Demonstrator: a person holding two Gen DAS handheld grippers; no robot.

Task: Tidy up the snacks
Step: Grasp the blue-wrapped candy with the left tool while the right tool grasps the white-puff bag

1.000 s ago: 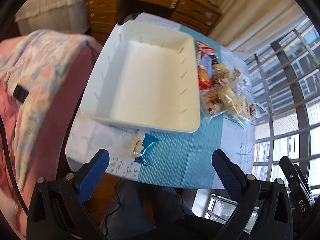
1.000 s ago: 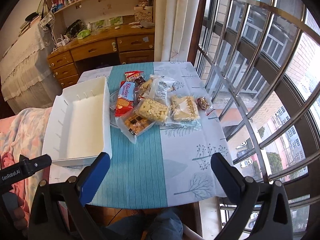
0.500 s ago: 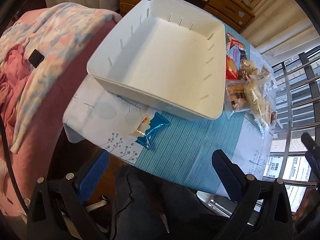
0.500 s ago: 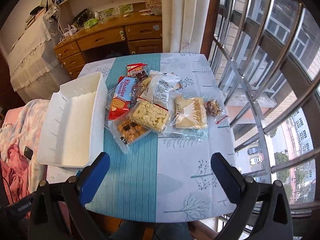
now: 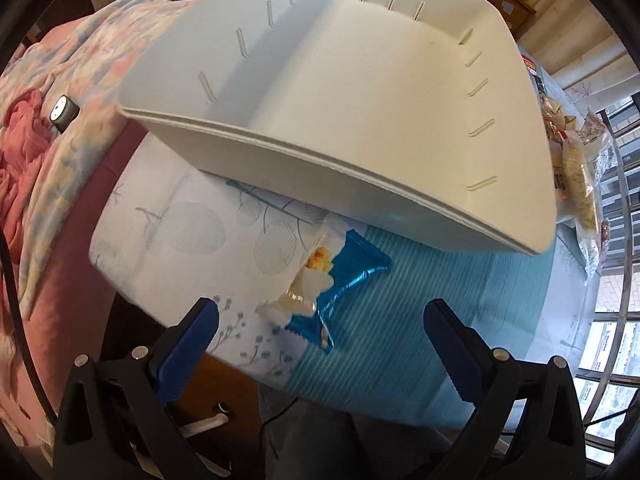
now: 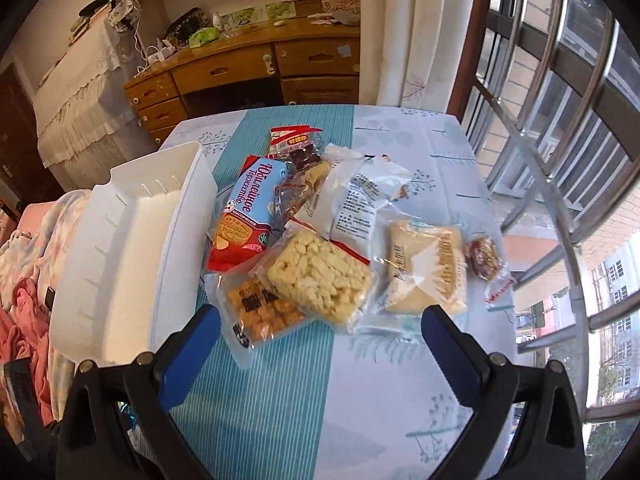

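A white tray (image 5: 360,92) lies empty on the table's left half; its rim (image 6: 120,248) also shows in the right wrist view. In front of it lies a small blue and white snack packet (image 5: 332,284), just ahead of my open left gripper (image 5: 320,320). In the right wrist view a heap of snacks sits beside the tray: a blue and red biscuit pack (image 6: 248,216), a puffed rice bar (image 6: 320,276), an orange cracker bag (image 6: 260,312), a white pouch (image 6: 356,204) and a wafer packet (image 6: 428,268). My right gripper (image 6: 320,328) hangs open just short of the heap.
The table wears a blue and white cloth (image 6: 360,400). A bed with pink and floral bedding (image 5: 40,140) lies left of it. Window bars (image 6: 560,160) run along the right. A wooden desk (image 6: 248,68) stands behind the table.
Both grippers have moved closer to the table. The left one has dropped toward the blue packet. The right one has neared the snack heap. Both stay open.
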